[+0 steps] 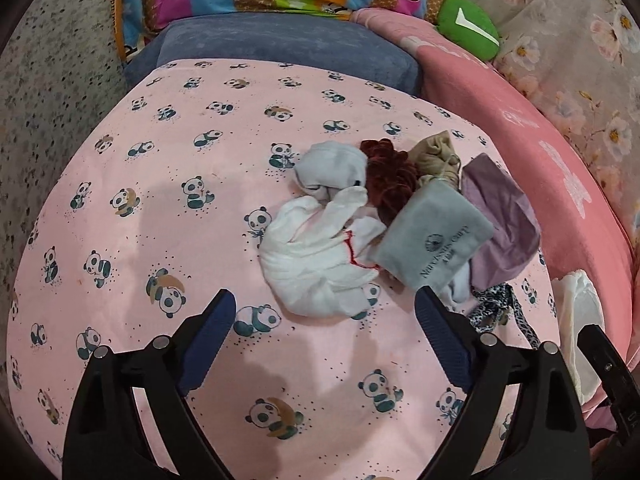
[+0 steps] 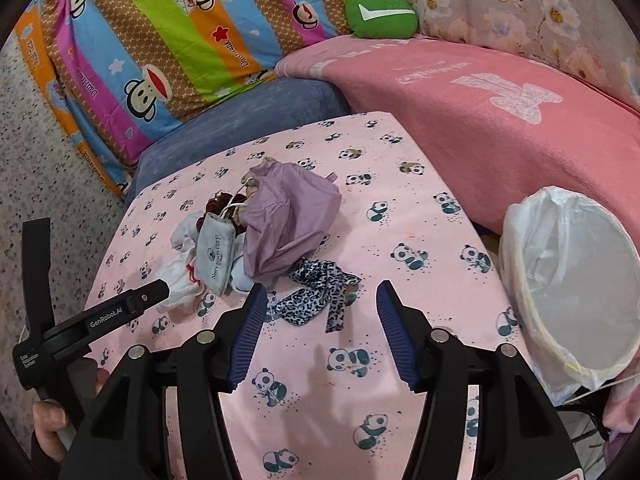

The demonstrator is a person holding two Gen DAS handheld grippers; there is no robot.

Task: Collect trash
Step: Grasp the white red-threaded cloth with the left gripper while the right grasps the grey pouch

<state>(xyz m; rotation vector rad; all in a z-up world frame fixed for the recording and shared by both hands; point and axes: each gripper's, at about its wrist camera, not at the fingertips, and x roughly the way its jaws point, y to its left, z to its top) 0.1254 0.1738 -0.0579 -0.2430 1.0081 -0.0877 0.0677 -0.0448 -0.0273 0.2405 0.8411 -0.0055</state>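
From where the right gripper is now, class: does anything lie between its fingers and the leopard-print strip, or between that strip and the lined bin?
Nothing visible. The right gripper is open just short of the leopard-print strip; only bare panda sheet separates the strip from the lined bin.

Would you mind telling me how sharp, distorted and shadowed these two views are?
Left wrist view: sharp, with fisheye bulging of the pink panda-print cloth and soft shadows ahead of the open left gripper. Right wrist view: equally sharp; the white bag-lined bin stretches at the edge.

Bare panda-print sheet [image 2: 400,208] lies open between cloth pile [image 2: 256,236] and lined bin [image 2: 568,292]; pink blanket [image 2: 480,128] borders behind
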